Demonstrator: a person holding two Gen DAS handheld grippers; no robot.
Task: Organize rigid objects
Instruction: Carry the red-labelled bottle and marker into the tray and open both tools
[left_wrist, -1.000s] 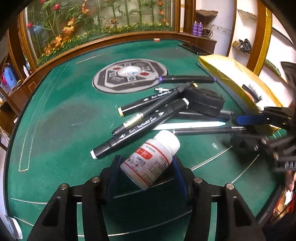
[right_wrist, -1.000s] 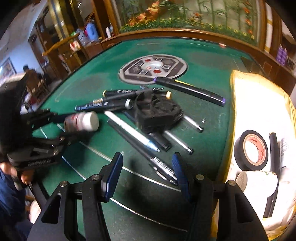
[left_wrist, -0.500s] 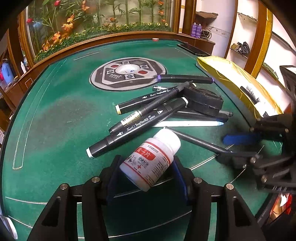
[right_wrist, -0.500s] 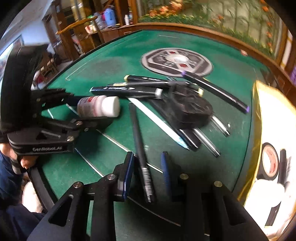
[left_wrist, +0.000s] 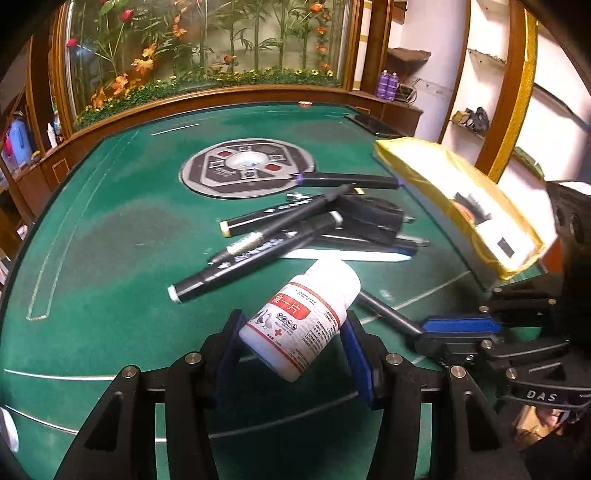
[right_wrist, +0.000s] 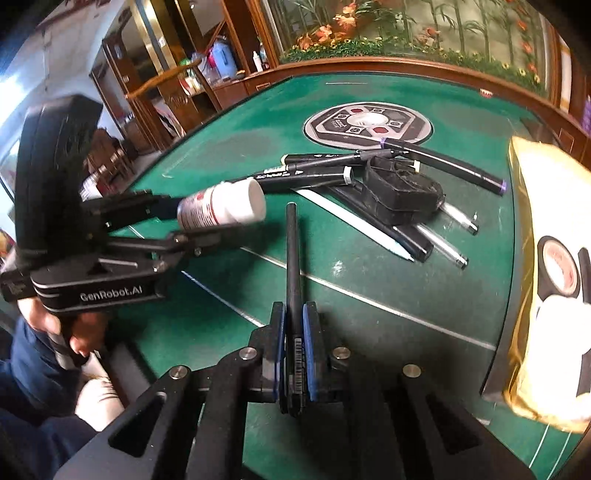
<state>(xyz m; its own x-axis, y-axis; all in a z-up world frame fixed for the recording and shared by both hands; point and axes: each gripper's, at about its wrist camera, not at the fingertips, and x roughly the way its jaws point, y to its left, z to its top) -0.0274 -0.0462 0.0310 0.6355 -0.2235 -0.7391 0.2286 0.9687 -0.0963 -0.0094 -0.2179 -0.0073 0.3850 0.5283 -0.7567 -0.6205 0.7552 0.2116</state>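
My left gripper (left_wrist: 291, 332) is shut on a white pill bottle (left_wrist: 301, 317) with a red label, held above the green table; the bottle also shows in the right wrist view (right_wrist: 225, 206). My right gripper (right_wrist: 293, 325) is shut on a black pen (right_wrist: 293, 258) that points away along the fingers. In the left wrist view the pen (left_wrist: 384, 310) runs from behind the bottle to the right gripper (left_wrist: 421, 332). A pile of black markers (left_wrist: 258, 251), a white pen (right_wrist: 354, 225) and a black strap (right_wrist: 402, 192) lies mid-table.
A gold-edged box (right_wrist: 535, 258) at the right holds a tape roll (right_wrist: 559, 266) and white items. A round grey centre panel (left_wrist: 247, 170) sits on the green felt table (left_wrist: 110, 240). A wooden rim and plants lie beyond.
My right gripper has closed on the black pen and lifted it from the pile towards the near edge. The left gripper still holds the bottle, slightly higher.
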